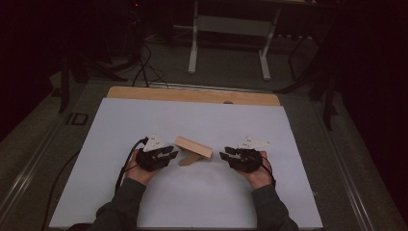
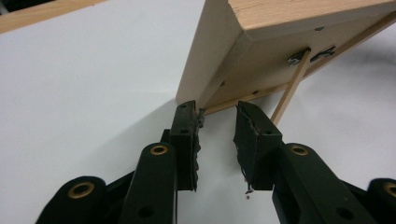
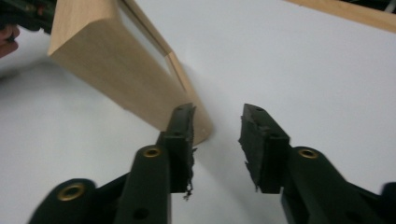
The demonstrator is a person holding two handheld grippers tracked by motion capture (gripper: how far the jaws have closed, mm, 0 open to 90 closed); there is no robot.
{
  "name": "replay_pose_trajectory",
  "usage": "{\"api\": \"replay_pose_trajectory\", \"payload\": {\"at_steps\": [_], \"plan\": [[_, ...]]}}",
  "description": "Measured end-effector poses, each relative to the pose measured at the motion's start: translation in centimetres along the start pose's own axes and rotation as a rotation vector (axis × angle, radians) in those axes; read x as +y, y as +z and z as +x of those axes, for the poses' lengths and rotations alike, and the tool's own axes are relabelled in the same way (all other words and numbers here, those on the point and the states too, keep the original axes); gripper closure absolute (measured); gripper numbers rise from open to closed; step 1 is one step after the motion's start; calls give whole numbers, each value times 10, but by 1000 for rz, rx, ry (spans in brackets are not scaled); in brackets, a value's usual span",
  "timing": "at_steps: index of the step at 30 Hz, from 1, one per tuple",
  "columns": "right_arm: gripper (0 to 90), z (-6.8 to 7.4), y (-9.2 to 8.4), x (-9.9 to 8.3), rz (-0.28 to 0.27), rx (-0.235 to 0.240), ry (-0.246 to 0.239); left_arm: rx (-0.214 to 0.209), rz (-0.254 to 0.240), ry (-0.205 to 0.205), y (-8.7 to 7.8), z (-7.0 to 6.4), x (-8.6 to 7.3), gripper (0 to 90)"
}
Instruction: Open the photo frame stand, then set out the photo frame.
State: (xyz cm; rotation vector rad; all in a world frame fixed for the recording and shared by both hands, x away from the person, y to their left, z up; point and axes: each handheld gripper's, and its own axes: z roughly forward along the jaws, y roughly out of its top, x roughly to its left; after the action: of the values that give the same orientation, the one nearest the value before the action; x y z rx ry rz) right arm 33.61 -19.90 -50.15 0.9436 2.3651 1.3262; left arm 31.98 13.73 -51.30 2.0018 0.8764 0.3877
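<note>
- Standing on the white sheet (image 1: 202,130) that covers the counter (image 1: 192,95), a light wooden picture frame (image 1: 193,147) leans tilted on its thin wooden back strut (image 2: 290,87), roughly midway between the two hands.
- In the high view, the frame sits near the middle of the sheet, with the left tongs (image 1: 169,155) just beside its left end and the right tongs (image 1: 224,155) near its right end.
- In the left gripper view, the underside of the frame (image 2: 261,60) shows small metal fittings where the strut joins the back panel.
- The left tongs (image 2: 217,128) stand partly open at the frame's lower corner. One pad (image 2: 187,135) lies against or very close to the bottom edge; the other pad is clear of the wood. Whether the near pad actually touches cannot be told. Nothing is gripped.
- In the right gripper view, the frame (image 3: 116,60) appears end-on, with its glazed front face turned up and away.
- The right tongs (image 3: 217,128) stand partly open beside the frame's lower corner. One pad (image 3: 183,135) overlaps that corner in the picture; the gap between the pads holds only white sheet. No part of the frame is clamped.
- The person's left hand (image 1: 139,171) and right hand (image 1: 257,174) each carry their tongs low over the sheet, with dark sleeves entering from the bottom edge.
</note>
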Motion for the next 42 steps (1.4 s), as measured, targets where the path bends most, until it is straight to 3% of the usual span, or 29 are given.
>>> {"api": "replay_pose_trajectory", "payload": {"at_steps": [5,12,19,26,31,42], "plan": [[721,-1,2,1,-16,-28,10,-21,3,7,2,-2,1,706],[746,1,5,4,-38,-41,26,-18,3,17,2,-4,1,725],[896,2,11,7,-48,-47,39,-33,18,33,5,-7,2,785],[898,6,14,8,-41,-44,35,-39,19,48,7,-12,5,895],[898,9,18,10,-43,-33,38,-42,39,67,11,-15,6,898],[898,14,24,15,-59,-2,47,-27,43,55,15,-12,8,899]]}}
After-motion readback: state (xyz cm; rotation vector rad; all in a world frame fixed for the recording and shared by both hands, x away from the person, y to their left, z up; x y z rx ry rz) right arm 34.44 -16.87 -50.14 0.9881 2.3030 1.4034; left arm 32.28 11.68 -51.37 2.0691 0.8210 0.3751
